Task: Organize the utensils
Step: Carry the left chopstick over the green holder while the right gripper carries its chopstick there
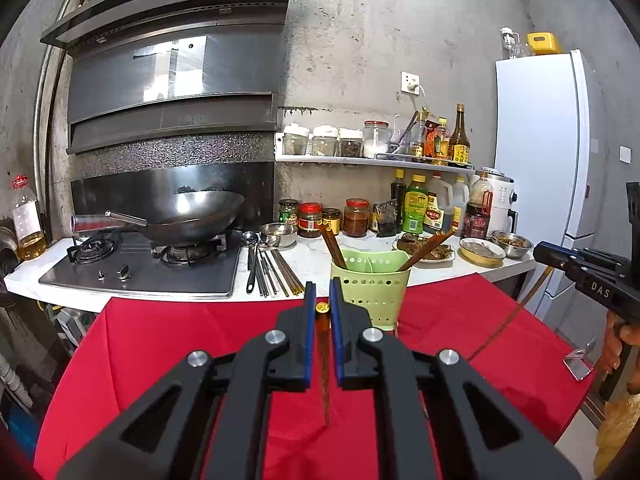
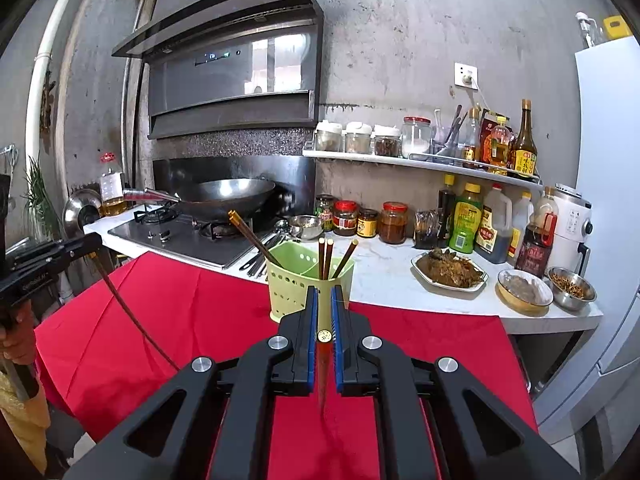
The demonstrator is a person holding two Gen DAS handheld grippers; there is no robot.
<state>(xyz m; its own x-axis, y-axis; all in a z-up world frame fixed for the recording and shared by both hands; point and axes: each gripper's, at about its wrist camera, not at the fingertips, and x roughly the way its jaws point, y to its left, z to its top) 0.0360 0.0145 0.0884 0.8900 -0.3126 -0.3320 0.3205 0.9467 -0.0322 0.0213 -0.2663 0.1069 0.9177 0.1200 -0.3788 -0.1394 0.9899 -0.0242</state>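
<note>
Left wrist view: my left gripper [image 1: 322,294] is clamped on a dark brown wooden chopstick with a gold end cap [image 1: 323,344]. The stick runs back between the blue pads [image 1: 307,332], cap toward the fingertips, thin tip pointing back at the camera above the red tablecloth [image 1: 160,344]. Just ahead of the fingertips, slightly right, stands the pale green perforated plastic utensil holder [image 1: 370,292] at the far edge of the cloth. It has brown chopsticks [image 1: 332,246] leaning out on its left side and more [image 1: 426,250] on its right. Past it, left of my line, loose metal chopsticks and a ladle [image 1: 268,266] lie on the white countertop [image 1: 312,264] beside the steel gas hob [image 1: 160,272] with its wok [image 1: 192,216].

Right wrist view: my right gripper [image 2: 325,296] is closed the same way on a second brown gold-capped chopstick [image 2: 324,364], cap forward, tip toward the lens. The green holder sits dead ahead, touching nothing of mine that I can see. Far left in this view the left gripper shows with its chopstick angling down toward the cloth.

Both sticks are off the cloth and outside the holder.
</note>
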